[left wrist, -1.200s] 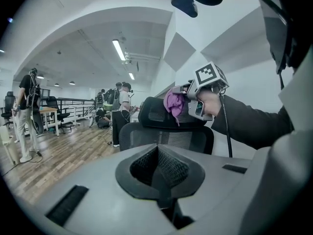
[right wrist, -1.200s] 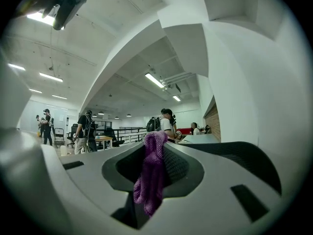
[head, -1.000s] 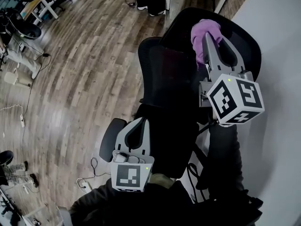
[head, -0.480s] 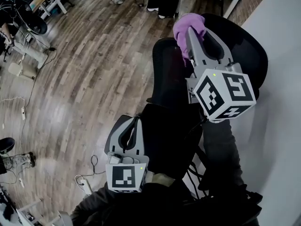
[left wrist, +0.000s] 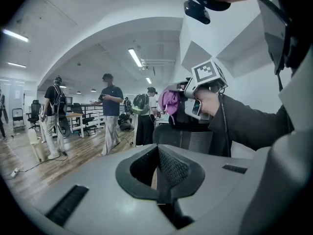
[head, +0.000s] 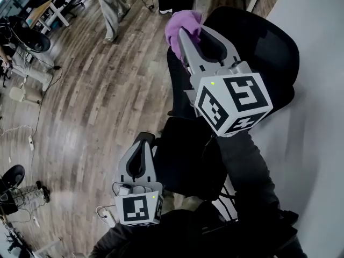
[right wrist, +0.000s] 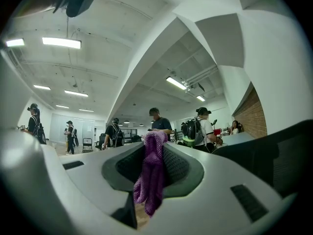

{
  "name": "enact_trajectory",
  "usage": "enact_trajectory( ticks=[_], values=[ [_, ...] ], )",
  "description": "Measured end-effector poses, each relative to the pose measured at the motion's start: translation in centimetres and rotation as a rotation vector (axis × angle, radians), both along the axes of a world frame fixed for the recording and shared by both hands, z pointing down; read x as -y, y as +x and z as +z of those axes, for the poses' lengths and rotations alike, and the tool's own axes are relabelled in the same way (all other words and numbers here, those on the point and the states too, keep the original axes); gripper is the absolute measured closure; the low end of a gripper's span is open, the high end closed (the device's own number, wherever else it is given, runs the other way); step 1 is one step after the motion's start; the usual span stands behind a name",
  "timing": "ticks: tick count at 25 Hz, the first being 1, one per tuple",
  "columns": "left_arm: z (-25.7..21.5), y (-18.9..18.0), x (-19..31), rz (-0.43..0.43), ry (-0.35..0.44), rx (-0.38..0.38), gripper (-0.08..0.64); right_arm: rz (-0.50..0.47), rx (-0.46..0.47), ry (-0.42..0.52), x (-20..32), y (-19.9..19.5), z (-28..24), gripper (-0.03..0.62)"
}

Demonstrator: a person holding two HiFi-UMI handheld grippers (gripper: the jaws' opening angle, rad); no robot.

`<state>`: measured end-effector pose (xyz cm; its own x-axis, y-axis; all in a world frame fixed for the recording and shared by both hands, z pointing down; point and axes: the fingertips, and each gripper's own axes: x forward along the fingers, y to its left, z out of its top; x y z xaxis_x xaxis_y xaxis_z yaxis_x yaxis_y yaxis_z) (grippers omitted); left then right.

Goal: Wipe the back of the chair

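A purple cloth (head: 183, 23) is clamped in the right gripper's (head: 192, 36) jaws, hanging lengthwise along them, at the chair back's (head: 266, 42) upper edge. The left gripper's (head: 141, 147) jaws are pressed together, empty.

chair (head: 269, 42) | back partly hidden behind right tongs (head: 188, 36) | base unseen

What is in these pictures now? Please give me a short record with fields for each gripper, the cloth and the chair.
right gripper: shut on the cloth, held high
cloth: purple, hanging between the jaws
left gripper: shut, nothing between the jaws, held low
chair back: black; whether the cloth touches it cannot be told
floor: wood
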<state>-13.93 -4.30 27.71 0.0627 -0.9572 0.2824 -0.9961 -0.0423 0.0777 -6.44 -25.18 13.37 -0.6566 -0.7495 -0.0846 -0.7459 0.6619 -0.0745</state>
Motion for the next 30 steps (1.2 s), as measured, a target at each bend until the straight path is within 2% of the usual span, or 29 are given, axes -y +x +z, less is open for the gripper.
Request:
enact_trajectory(
  ticks=[4,10,18,26,30],
  values=[
    [1.0,-1.1,-0.7,-0.009,-0.028,0.038,0.554,-0.028,0.003,-0.042,0.0,-1.5,2.3,0.503],
    [3.0,-0.6,-0.9,-0.015,-0.097,0.035,0.554,-0.044,0.001,-0.110,0.6,-1.5,6.2,0.503],
    [6.2,2.6,0.9,0.032,-0.133,0.049,0.554,0.044,-0.004,-0.157,3.3,4.4,11.0,0.503],
    [5.6,7.0,2.7,0.112,-0.148,0.032,0.554,0.129,-0.007,-0.169,4.0,10.4,11.1,0.503],
    [6.3,8.3,3.1,0.160,-0.136,0.067,0.554,0.174,-0.003,-0.171,4.2,13.1,11.7,0.503]
  ],
)
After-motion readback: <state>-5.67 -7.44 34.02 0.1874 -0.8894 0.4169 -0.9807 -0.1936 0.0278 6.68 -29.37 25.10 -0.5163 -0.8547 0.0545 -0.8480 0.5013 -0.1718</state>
